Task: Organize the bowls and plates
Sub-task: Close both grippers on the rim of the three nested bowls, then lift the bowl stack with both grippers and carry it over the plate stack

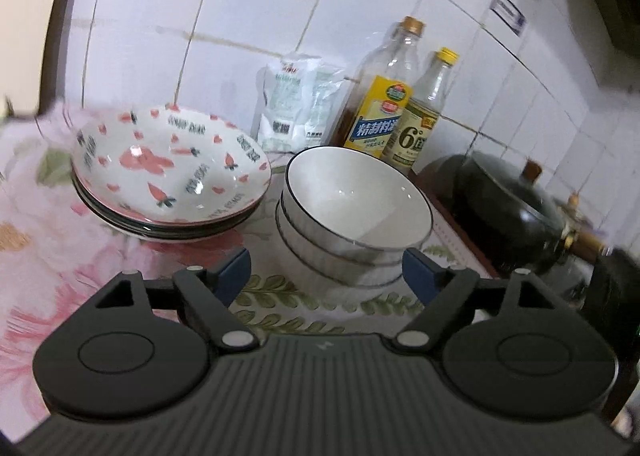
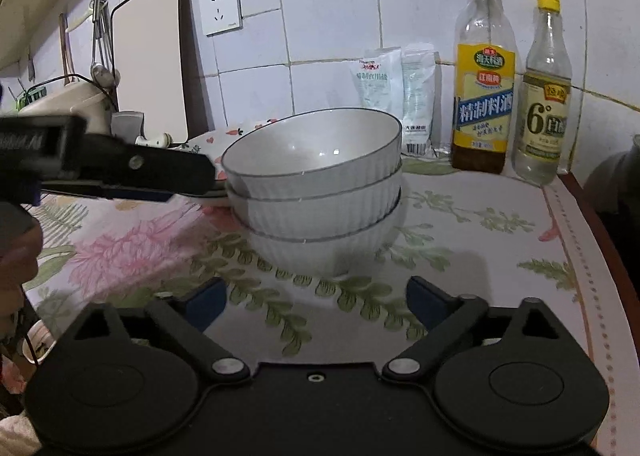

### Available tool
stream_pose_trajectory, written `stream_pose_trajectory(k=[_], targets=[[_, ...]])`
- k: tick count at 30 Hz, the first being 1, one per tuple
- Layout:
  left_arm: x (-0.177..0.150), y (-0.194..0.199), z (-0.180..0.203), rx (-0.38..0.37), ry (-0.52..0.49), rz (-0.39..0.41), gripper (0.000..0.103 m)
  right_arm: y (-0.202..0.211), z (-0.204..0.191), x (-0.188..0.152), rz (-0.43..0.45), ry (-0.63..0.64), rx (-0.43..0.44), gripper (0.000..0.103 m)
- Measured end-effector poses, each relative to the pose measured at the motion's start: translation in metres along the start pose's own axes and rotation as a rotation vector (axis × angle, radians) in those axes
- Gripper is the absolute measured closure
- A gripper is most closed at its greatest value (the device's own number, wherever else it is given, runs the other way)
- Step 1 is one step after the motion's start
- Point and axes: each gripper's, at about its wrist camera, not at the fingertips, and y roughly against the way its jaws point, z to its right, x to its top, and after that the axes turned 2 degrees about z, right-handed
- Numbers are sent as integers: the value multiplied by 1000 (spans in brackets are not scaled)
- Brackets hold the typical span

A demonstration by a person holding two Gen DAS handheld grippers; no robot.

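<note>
Three white ribbed bowls (image 2: 316, 191) sit nested in one stack. Beside them is one stack of plates (image 1: 168, 175), its top plate printed with pink carrots; at least three rims show in it, though the exact number cannot be read. Two glass bottles stand at the tiled wall, one with a gold cap (image 2: 484, 71) and one with a yellow cap (image 2: 545, 95). Two white packets (image 2: 394, 87) lean there as well. One dark lidded pot (image 1: 508, 211) sits at the side, and one wall socket (image 2: 220, 7) is visible.

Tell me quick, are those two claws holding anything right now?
Left gripper: open, holding nothing, short of the bowls.
Right gripper: open, holding nothing, also short of the bowls.
</note>
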Motion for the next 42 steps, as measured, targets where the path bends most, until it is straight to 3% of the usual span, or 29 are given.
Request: stream_pose_trajectory(k=[5, 10, 13, 15, 32, 42], targets=[[12, -35, -20, -33, 192, -86, 19, -19, 1, 9, 10, 22, 5, 3], [14, -57, -30, -47, 297, -145, 21, -40, 4, 16, -10, 0, 19, 2], [14, -59, -30, -38, 290, -135, 26, -45, 3, 18, -3, 9, 33, 1], [14, -62, -31, -36, 301, -142, 37, -49, 3, 19, -2, 11, 35, 0], [6, -74, -39, -19, 359, -152, 47, -56, 7, 17, -2, 3, 64, 0], [4, -61, -27, 14, 236, -171, 51, -49, 3, 12, -17, -13, 92, 0]])
